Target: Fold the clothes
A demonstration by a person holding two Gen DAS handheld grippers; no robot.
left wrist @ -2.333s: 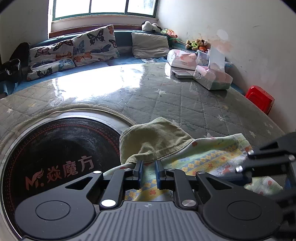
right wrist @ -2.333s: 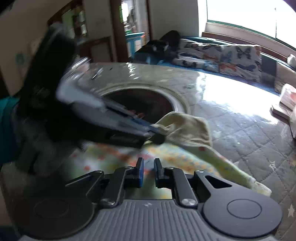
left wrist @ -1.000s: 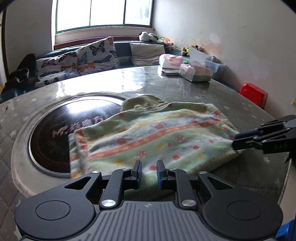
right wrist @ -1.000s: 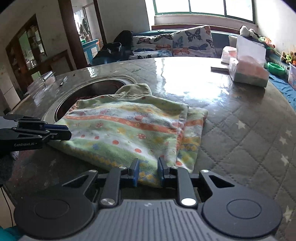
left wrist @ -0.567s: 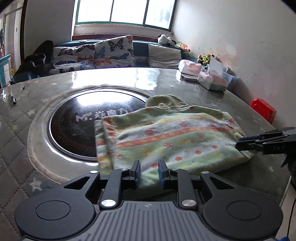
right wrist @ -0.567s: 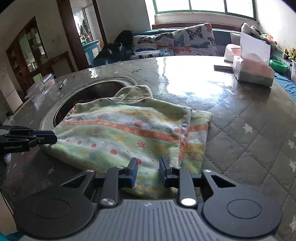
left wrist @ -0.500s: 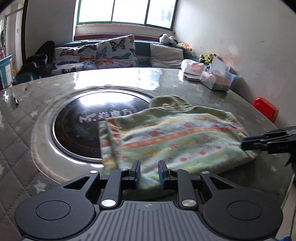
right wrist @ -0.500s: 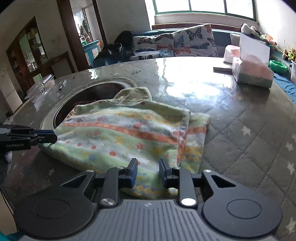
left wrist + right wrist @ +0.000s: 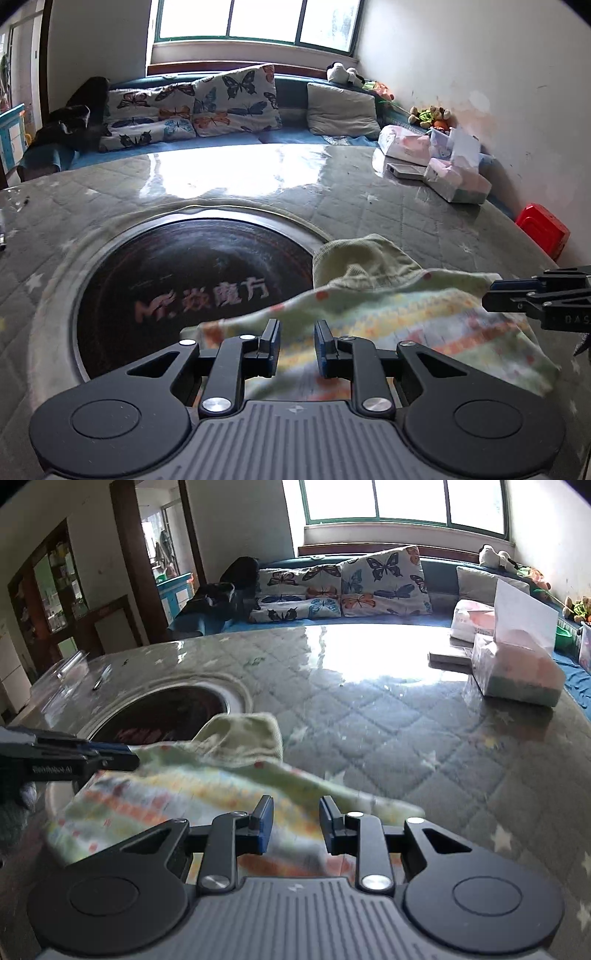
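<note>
A folded child's garment (image 9: 406, 314) with green, yellow and orange patterned stripes and an olive ribbed hem (image 9: 354, 258) lies on the round table, partly over the dark centre disc. It also shows in the right wrist view (image 9: 207, 786). My left gripper (image 9: 297, 343) is open just above its near edge, nothing between the jaws. My right gripper (image 9: 293, 825) is open over the garment's near edge, empty too. Each gripper shows in the other's view: the right one (image 9: 539, 297) at the garment's right side, the left one (image 9: 74, 758) at its left.
The quilted grey table cover (image 9: 369, 206) surrounds a black turntable disc (image 9: 177, 280) with white lettering. Tissue packs and boxes (image 9: 454, 177) sit at the far right edge. A bench with butterfly pillows (image 9: 207, 107) runs behind. A red stool (image 9: 543, 229) stands by the wall.
Both grippers have dropped low and moved in close to the garment, which now fills less of each view and looks blurred. Their jaws have opened a little wider.
</note>
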